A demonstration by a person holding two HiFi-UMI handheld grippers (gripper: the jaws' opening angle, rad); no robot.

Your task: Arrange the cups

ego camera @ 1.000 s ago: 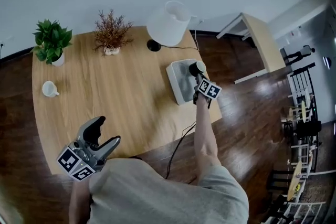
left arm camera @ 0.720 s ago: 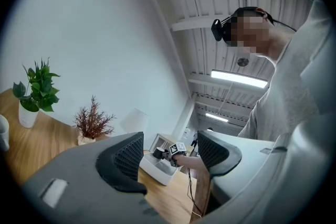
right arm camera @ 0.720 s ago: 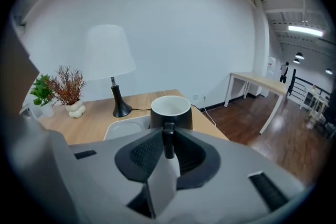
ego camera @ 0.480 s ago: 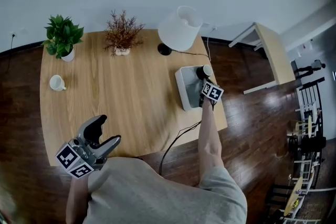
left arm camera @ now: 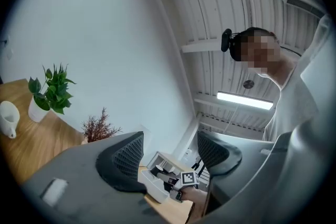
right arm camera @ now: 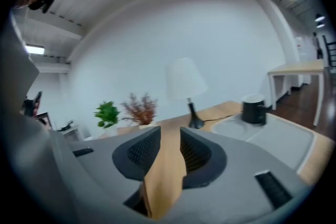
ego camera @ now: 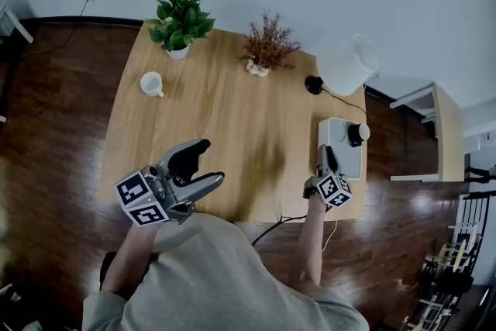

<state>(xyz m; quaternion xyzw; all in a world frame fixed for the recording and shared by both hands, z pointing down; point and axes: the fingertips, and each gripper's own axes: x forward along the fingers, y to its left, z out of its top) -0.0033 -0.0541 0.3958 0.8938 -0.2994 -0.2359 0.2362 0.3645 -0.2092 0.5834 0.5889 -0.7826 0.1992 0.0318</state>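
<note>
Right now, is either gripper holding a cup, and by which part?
Nothing is held. The left gripper and right gripper both have jaws apart and empty; the black cup sits free on the tray.

In the head view the person's shoulder [ego camera: 225, 275] covers the near edge of the counter [ego camera: 232, 128], and the lampshade [ego camera: 346, 66] hides the lamp's stem. The shelving [ego camera: 453, 260] is cut off by the picture's edge, its contents too small to tell. In the left gripper view the white cup [left arm camera: 8, 119] is clipped at the left edge, and one jaw of the left gripper [left arm camera: 170, 152] covers part of the pale tray [left arm camera: 157, 181]. The right gripper view is blurred; the green plant [right arm camera: 107, 113] and dried plant [right arm camera: 140, 108] lack detail.
</note>
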